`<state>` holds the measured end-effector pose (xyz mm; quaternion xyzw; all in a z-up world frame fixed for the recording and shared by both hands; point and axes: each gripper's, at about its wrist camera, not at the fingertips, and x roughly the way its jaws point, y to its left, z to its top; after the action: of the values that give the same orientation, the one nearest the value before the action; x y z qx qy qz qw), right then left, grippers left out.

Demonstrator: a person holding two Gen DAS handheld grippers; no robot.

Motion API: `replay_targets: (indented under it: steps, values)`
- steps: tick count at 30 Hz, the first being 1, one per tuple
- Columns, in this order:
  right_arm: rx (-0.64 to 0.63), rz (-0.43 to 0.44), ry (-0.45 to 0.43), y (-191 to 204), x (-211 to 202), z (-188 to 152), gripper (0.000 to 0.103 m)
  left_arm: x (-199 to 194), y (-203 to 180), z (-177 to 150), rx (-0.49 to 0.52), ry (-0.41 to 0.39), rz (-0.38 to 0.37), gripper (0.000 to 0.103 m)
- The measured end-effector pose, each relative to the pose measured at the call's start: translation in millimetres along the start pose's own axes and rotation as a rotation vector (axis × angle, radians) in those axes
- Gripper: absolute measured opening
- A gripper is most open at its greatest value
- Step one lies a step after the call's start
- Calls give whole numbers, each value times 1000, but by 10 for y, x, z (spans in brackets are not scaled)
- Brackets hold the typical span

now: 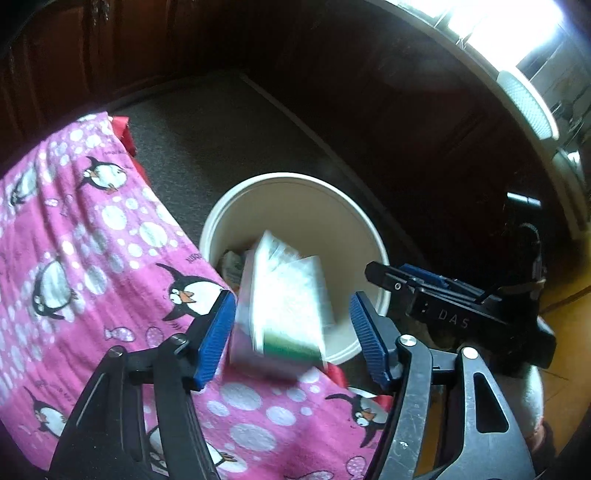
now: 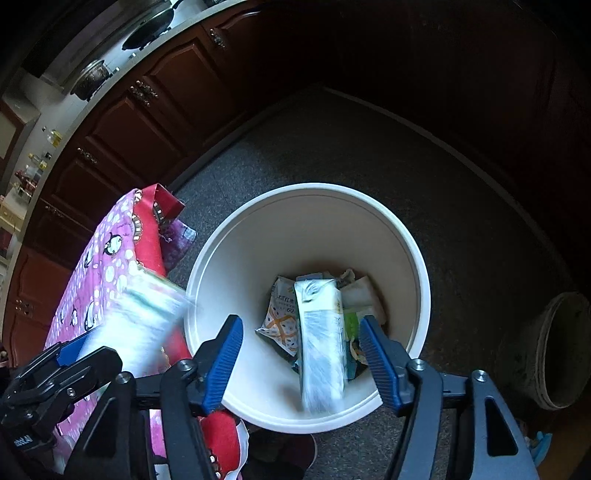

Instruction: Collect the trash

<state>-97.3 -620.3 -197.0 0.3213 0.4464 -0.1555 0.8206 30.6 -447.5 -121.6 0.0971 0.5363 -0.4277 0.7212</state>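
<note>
White bin (image 2: 306, 206) directly below both claws. Left gripper (image 1: 293, 328) spread, blurred carton (image 1: 288, 306) loose between pads; right gripper (image 2: 301, 362) spread, pack (image 2: 321, 350) dropping end-first.

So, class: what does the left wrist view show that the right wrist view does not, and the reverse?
Left only: a bright window. Right only: wrappers on the bin's floor, a pan on the counter and a grey bucket. Both: the white bin, the penguin cloth, the left gripper and a blurred pack between its open fingers.
</note>
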Motion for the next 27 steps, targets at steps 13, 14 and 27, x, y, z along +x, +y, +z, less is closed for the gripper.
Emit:
replay_targets:
  steps: [13, 14, 27]
  values:
    - [-48, 7, -108, 274, -352, -279, 64, -512, 120, -281, -2, -117, 89, 70]
    - [-52, 12, -122, 308, -394, -304, 64, -595, 128, -319, -4, -142, 117, 70]
    - [-170, 5, -331, 929, -971, -570, 78, -1243, 214, -664, 29, -319, 325, 70]
